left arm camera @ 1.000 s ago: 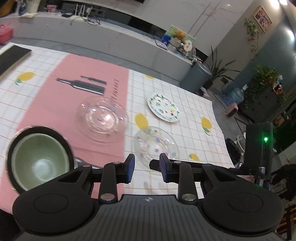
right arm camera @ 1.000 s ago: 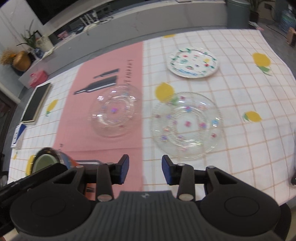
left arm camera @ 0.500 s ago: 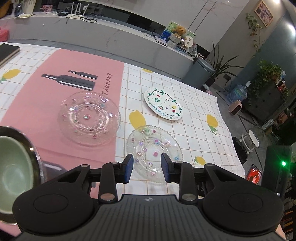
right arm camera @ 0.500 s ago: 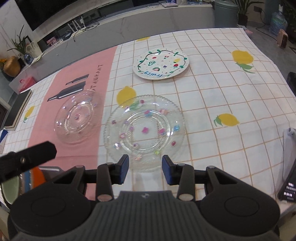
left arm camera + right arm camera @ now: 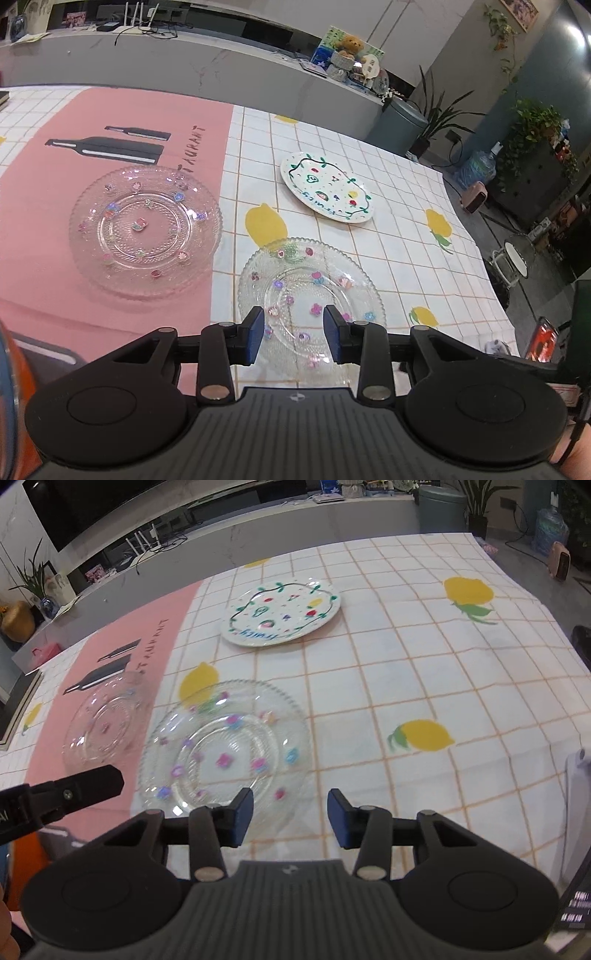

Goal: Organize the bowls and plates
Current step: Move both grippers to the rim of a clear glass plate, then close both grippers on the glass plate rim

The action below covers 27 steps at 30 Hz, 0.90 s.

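Three plates lie on the table. A clear glass plate with coloured flowers (image 5: 310, 295) (image 5: 225, 746) is nearest. A second clear glass plate (image 5: 144, 229) (image 5: 107, 720) lies to its left on the pink mat. A white plate with a painted green vine border (image 5: 327, 192) (image 5: 282, 613) lies farther back. My left gripper (image 5: 293, 339) is open and empty, hovering over the near glass plate's front part. My right gripper (image 5: 290, 821) is open and empty, just in front of that plate's right edge. The left gripper's finger (image 5: 70, 790) shows at the left in the right wrist view.
A checked tablecloth with lemon prints (image 5: 424, 686) covers the table, with a pink mat (image 5: 110, 122) on its left. An orange object (image 5: 14, 387) sits at the near left edge. A grey counter (image 5: 184, 62) runs behind the table. The table's right edge drops to the floor.
Both grippers have moved right and closer to the near glass plate. The green bowl at the left has slid out of the left wrist view. Both grippers stay open.
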Each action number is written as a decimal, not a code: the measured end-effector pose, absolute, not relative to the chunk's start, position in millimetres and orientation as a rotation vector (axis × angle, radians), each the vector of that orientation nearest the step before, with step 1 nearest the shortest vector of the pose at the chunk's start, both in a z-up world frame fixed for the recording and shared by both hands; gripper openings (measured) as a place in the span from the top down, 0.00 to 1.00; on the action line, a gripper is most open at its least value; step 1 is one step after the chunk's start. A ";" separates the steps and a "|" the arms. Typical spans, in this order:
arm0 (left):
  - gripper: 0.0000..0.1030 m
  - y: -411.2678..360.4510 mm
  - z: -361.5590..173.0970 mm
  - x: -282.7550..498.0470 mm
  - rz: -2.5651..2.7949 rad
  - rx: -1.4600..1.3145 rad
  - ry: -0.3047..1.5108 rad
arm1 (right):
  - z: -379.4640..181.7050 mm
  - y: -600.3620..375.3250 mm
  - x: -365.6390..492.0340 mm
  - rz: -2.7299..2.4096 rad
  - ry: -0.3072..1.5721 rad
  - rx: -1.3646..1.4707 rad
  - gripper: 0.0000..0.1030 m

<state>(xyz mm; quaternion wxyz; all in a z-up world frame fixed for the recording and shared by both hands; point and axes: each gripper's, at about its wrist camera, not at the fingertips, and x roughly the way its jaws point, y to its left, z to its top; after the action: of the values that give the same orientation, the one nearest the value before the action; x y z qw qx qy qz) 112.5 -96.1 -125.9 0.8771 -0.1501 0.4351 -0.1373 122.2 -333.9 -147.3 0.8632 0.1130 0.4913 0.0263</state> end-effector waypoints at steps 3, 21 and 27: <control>0.61 -97.6 -135.4 121.5 -0.274 -0.326 0.919 | -150.0 -343.0 131.3 0.050 1.028 0.271 0.57; 0.61 -101.0 -159.3 128.5 -0.195 -0.303 0.933 | -165.0 -344.4 151.3 0.073 1.015 0.320 0.66; 0.63 -97.3 -169.3 129.8 -0.186 -0.332 0.943 | -166.3 -341.5 152.5 0.090 1.014 0.321 0.75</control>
<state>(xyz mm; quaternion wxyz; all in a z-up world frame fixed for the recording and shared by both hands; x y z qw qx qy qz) 129.8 -97.3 -169.3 0.8735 -0.1587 0.4516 -0.0891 152.5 -341.5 -166.3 0.8608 0.1532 0.4834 0.0429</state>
